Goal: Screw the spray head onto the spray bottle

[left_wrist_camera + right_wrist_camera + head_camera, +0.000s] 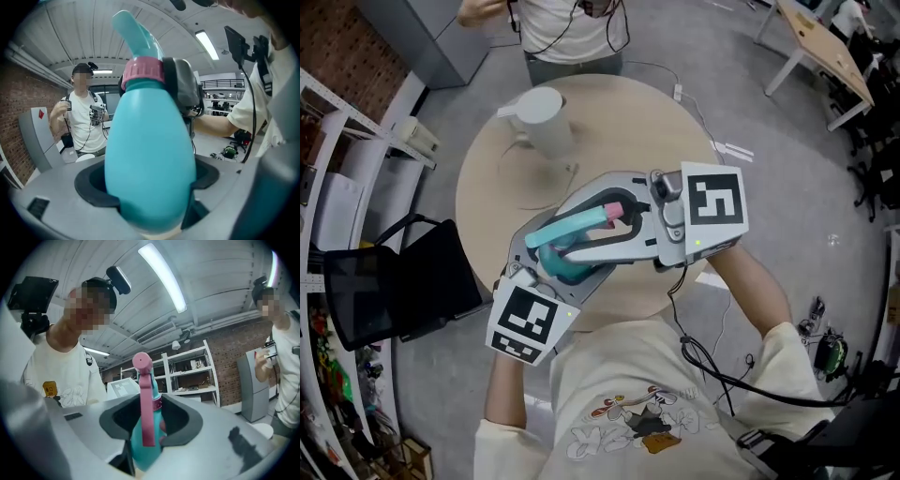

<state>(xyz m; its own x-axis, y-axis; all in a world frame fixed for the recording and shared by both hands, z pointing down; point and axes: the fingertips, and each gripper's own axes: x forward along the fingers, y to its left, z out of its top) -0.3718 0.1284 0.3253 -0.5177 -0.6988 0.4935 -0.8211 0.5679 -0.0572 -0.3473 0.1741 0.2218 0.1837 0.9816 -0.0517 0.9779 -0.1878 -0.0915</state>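
The left gripper (150,190) has its jaws clamped on the teal spray bottle (150,150) by the body, with the pink collar (143,70) just beyond them. The right gripper (149,425) grips the spray head (152,394) between its jaws (pink trigger (146,418) facing the camera). Below both jaws lies a round tabletop (487,202) with a white jug (542,117). Beyond are a brick wall (234,345) and shelving (190,369).

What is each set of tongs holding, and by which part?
The left tongs grip the teal spray bottle around its wide body; the right tongs grip the spray head at its pink collar, on the bottle's neck.
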